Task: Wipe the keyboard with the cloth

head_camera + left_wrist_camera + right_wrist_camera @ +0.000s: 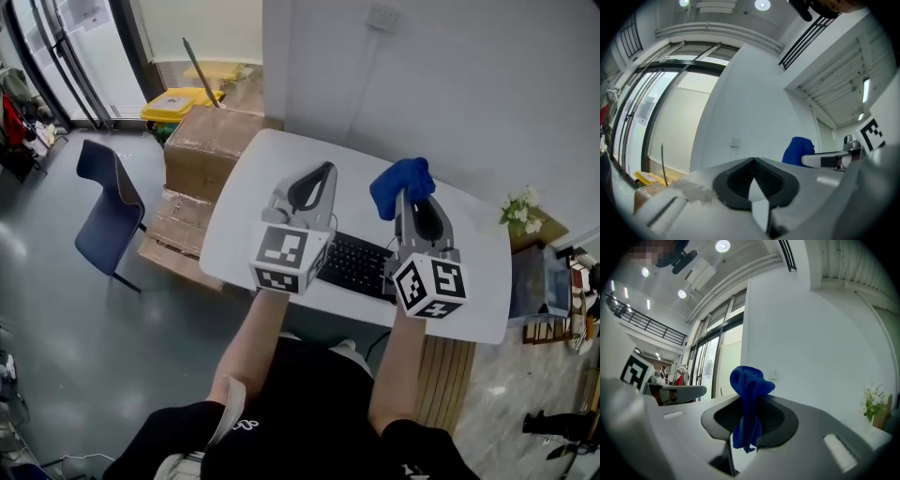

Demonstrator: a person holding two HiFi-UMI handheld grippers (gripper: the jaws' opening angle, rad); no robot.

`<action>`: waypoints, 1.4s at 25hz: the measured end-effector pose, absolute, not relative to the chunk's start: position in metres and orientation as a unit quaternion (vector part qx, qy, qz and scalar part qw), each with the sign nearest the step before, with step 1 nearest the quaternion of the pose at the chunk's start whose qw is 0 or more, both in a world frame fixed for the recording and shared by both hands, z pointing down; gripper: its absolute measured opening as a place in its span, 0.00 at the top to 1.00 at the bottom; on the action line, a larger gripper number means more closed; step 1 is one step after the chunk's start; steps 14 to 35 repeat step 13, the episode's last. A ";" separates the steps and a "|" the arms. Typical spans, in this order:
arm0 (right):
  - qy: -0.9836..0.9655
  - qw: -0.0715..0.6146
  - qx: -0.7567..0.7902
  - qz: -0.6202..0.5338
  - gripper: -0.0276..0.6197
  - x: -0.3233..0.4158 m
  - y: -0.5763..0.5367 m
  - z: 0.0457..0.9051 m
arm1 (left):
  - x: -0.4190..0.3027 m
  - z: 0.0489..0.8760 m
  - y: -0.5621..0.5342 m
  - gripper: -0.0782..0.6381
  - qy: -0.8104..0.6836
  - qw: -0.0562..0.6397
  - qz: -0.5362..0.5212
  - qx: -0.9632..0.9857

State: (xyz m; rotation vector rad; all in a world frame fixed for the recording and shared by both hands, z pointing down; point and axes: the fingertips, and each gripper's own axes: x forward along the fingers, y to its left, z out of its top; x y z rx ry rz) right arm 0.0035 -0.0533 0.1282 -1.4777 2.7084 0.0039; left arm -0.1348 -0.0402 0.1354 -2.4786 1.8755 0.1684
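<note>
Both tools are held up in the air over the white table point(246, 183), pointing away from the person and tipped up toward the wall, well clear of the work. The right gripper point(410, 201) is clamped on the blue cloth point(401, 182). It holds the cloth as a tight wad, with a ball bulging past the jaw tips and a short tail hanging below. The left gripper point(324, 172) has its jaws pressed together with nothing in them. The black keyboard point(359, 264) lies below, near the person's edge of the table and partly hidden behind the two marker cubes. My worry is that bunched grip. Little cloth sits in the pinch, so dragging it across the keys could tug it loose. And if the wad rolls aside, hard jaw tips would meet the keys instead of fabric, pressing them or catching a cap. The keyboard looks free on a smooth top, and nothing is steadying it. A firm sweep toward the person might slide it to the edge unless the empty left gripper comes down to brace it.
</note>
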 end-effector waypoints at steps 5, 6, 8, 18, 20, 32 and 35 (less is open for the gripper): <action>0.878 0.025 -0.477 0.007 0.82 0.001 -0.048 0.126 | -0.146 0.130 -0.033 0.89 0.613 0.006 0.073 -0.786; 0.879 0.025 -0.476 0.008 0.82 0.000 -0.047 0.126 | -0.148 0.131 -0.032 0.89 0.613 0.004 0.073 -0.787; 0.880 0.024 -0.475 0.009 0.82 -0.004 -0.046 0.124 | -0.150 0.133 -0.030 0.89 0.612 0.003 0.072 -0.787; 0.882 0.025 -0.471 0.010 0.82 -0.007 -0.041 0.124 | -0.147 0.132 -0.022 0.89 0.610 0.008 0.067 -0.790; 0.882 0.025 -0.471 0.010 0.82 -0.007 -0.041 0.124 | -0.147 0.132 -0.022 0.89 0.610 0.008 0.067 -0.790; 0.882 0.025 -0.471 0.010 0.82 -0.007 -0.041 0.124 | -0.147 0.132 -0.022 0.89 0.610 0.008 0.067 -0.790; 0.882 0.025 -0.471 0.010 0.82 -0.007 -0.041 0.124 | -0.147 0.132 -0.022 0.89 0.610 0.008 0.067 -0.790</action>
